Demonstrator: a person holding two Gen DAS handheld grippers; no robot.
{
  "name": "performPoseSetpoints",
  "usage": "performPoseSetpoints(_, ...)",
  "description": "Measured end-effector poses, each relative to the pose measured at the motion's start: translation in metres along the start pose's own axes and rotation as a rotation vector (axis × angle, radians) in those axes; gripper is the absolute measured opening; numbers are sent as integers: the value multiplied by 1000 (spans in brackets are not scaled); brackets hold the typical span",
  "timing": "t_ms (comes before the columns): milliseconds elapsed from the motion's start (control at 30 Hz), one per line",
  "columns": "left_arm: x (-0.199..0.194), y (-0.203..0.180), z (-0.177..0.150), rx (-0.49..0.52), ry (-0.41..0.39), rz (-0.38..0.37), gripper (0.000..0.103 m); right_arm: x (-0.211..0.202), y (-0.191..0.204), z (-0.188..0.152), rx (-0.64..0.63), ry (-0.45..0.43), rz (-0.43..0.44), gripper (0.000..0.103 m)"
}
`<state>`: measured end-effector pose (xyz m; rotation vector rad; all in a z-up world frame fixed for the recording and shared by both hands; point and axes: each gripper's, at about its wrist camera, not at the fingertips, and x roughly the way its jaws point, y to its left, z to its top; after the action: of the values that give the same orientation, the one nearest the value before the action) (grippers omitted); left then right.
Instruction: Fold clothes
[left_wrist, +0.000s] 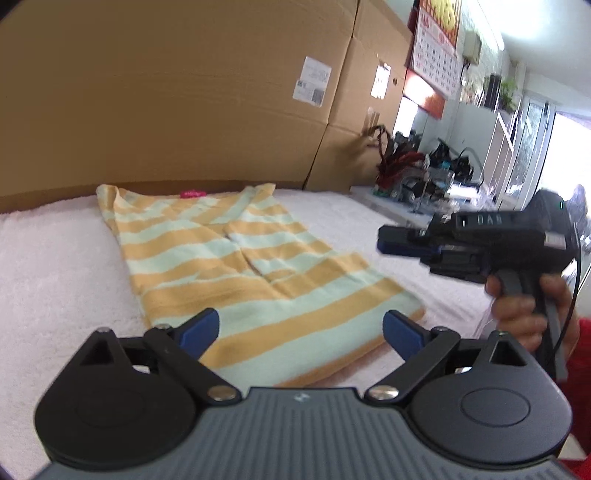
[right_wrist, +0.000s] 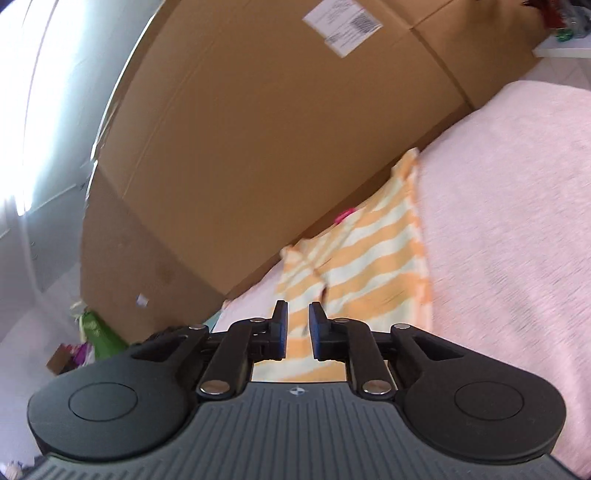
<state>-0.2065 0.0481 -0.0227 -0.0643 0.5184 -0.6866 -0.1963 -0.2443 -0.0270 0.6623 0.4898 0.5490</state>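
A pale towel (left_wrist: 55, 266) covered the surface, with cardboard boxes (left_wrist: 177, 96) standing along its far edge. A striped shirt (left_wrist: 236, 258) lay flat across the middle, its collar end touching the boxes, its near hem close to the near edge. Bare towel lay open to the left and right of the shirt. The left gripper (left_wrist: 301, 330) hung over the near hem, jaws wide, nothing between them. The right gripper (right_wrist: 297, 328) was held in a hand (left_wrist: 532, 306) above the surface's right edge, clear of the shirt, jaws narrow and empty. Clutter (left_wrist: 417, 166) stood beyond the right edge.
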Motion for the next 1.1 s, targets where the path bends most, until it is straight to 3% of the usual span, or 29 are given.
performPoseSetpoints(100, 2, -8, -2, -14, -19, -20, 89, 11, 31, -26, -174, 39, -89, 15)
performPoseSetpoints(133, 8, -6, -6, -5, 6, 7, 78, 16, 33, -33, -219, 58, -129, 15)
performPoseSetpoints(167, 10, -1, -11, -9, 14, 18, 71, 19, 28, -38, -226, 81, -145, 15)
performPoseSetpoints(200, 8, 5, -15, -18, 2, 19, 69, 23, 23, -42, -232, 103, -160, 8)
performPoseSetpoints(267, 1, 17, -19, -51, -27, 16, 52, 15, 9, -42, -222, 72, -153, 1)
performPoseSetpoints(367, -8, 36, -23, -117, -59, 7, 43, 1, -13, -36, -104, 33, -116, 0)
performPoseSetpoints(500, -7, 50, -30, -181, -97, -31, 41, -8, -44, -42, 99, -24, -21, 0)
performPoseSetpoints(533, -6, 50, -31, -184, -102, -32, 40, -6, -40, -41, 89, -16, -46, 0)
performPoseSetpoints(667, -9, 44, -26, -165, -82, -10, 41, -2, -9, -36, -40, 12, -161, 0)
performPoseSetpoints(700, -12, 41, -24, -165, -84, -10, 42, -3, 2, -35, -101, 3, -190, 3)
performPoseSetpoints(733, -17, 37, -23, -159, -93, -12, 44, -7, 12, -36, -167, -19, -198, 16)
performPoseSetpoints(833, -28, 16, -25, -74, -123, 13, 60, -7, 30, -44, -277, -3, -143, 20)
performPoseSetpoints(900, -28, 6, -31, -67, -107, 3, 60, 3, 32, -53, -262, 52, -114, 20)
performPoseSetpoints(933, -27, 3, -35, -66, -97, 6, 58, 9, 31, -58, -268, 69, -113, 19)
performPoseSetpoints(967, -25, 0, -40, -56, -89, 23, 50, 10, 30, -61, -287, 64, -136, 18)
performPoseSetpoints(1033, -24, 1, -46, -31, -93, 69, 32, 12, 24, -61, -296, 55, -175, 1)
performPoseSetpoints(1100, -30, 19, -46, -118, -96, 31, 28, 11, 12, -53, -240, 56, -179, 0)
